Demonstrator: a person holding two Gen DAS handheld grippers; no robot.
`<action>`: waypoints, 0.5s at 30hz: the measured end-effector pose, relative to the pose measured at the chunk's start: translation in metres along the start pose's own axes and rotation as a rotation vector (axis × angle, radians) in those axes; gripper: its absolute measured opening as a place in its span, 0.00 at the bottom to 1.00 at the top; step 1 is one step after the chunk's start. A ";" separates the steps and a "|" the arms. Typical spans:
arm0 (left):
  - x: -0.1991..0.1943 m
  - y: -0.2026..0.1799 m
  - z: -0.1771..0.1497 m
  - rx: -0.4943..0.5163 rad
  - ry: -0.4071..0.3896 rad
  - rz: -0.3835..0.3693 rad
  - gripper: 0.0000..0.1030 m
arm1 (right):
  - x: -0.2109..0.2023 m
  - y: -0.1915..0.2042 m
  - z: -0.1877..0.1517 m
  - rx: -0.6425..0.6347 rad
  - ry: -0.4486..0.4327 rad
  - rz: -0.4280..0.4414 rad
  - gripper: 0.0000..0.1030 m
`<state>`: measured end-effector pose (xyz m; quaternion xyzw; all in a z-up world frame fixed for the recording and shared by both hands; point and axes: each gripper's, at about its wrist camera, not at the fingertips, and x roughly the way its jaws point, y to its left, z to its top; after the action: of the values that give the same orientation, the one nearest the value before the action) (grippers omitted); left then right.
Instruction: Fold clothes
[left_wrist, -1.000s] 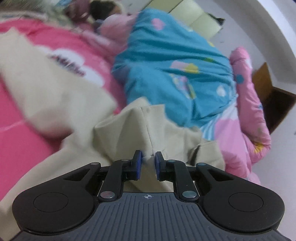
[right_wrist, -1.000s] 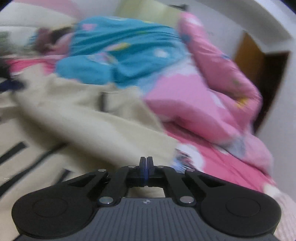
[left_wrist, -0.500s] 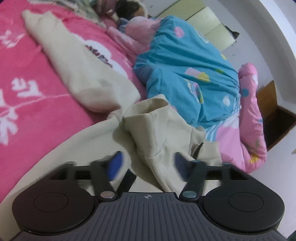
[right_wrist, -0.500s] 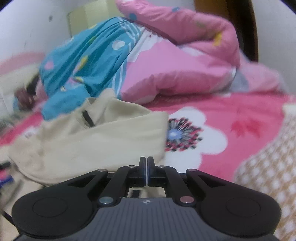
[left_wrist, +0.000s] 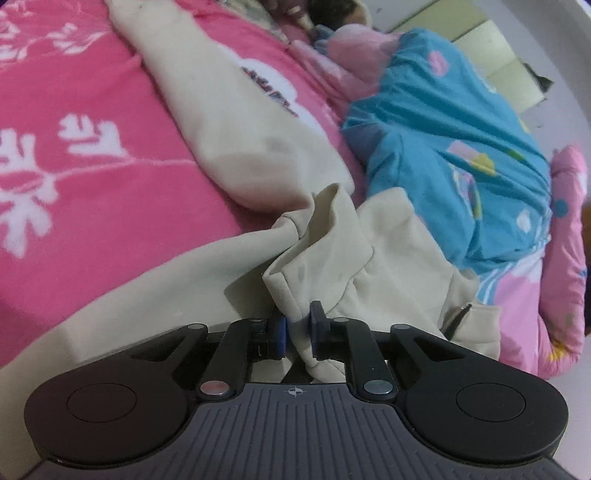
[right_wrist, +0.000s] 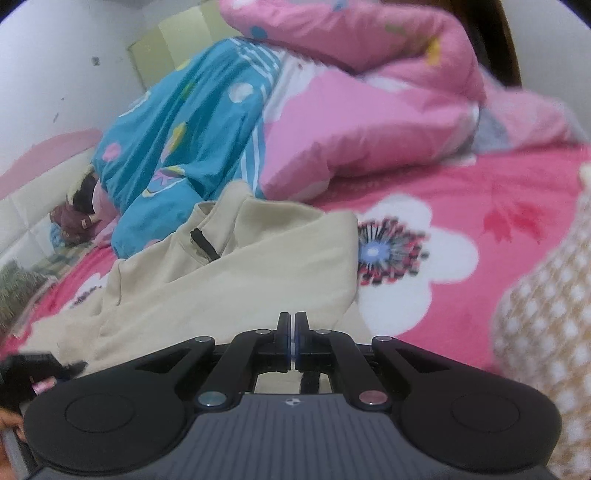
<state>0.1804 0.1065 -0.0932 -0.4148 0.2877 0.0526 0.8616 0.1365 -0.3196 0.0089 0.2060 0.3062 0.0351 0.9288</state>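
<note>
left wrist | left hand-held gripper (left_wrist: 297, 326) pinching beige sweatshirt (left_wrist: 332, 251) | right hand-held gripper (right_wrist: 294, 338) closed | blue quilt (left_wrist: 454, 147) beside

Right gripper (right_wrist: 294, 332) — fingers pressed together — above cream sweatshirt (right_wrist: 236, 280).

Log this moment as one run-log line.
left tongs: shut on cream sweater fold | right tongs: shut, contents not visible | sweater: on pink blanket, fold unfinished

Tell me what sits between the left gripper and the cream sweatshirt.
Nothing visible. The left gripper has its jaws nearly closed around a folded edge of the cream sweatshirt, fabric running straight between them. The sweatshirt lies on the pink blanket, beside the blue quilt.
</note>
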 end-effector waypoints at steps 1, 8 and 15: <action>0.000 0.000 0.000 0.003 -0.004 -0.008 0.17 | 0.003 -0.005 -0.001 0.066 0.018 0.028 0.01; 0.009 0.002 0.006 -0.032 0.000 -0.066 0.24 | 0.024 -0.031 -0.007 0.449 0.133 0.186 0.12; 0.020 0.002 0.007 -0.052 -0.007 -0.088 0.22 | 0.054 -0.029 -0.014 0.589 0.193 0.199 0.35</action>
<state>0.1997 0.1101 -0.1018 -0.4492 0.2646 0.0236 0.8530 0.1704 -0.3305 -0.0428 0.4905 0.3682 0.0550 0.7879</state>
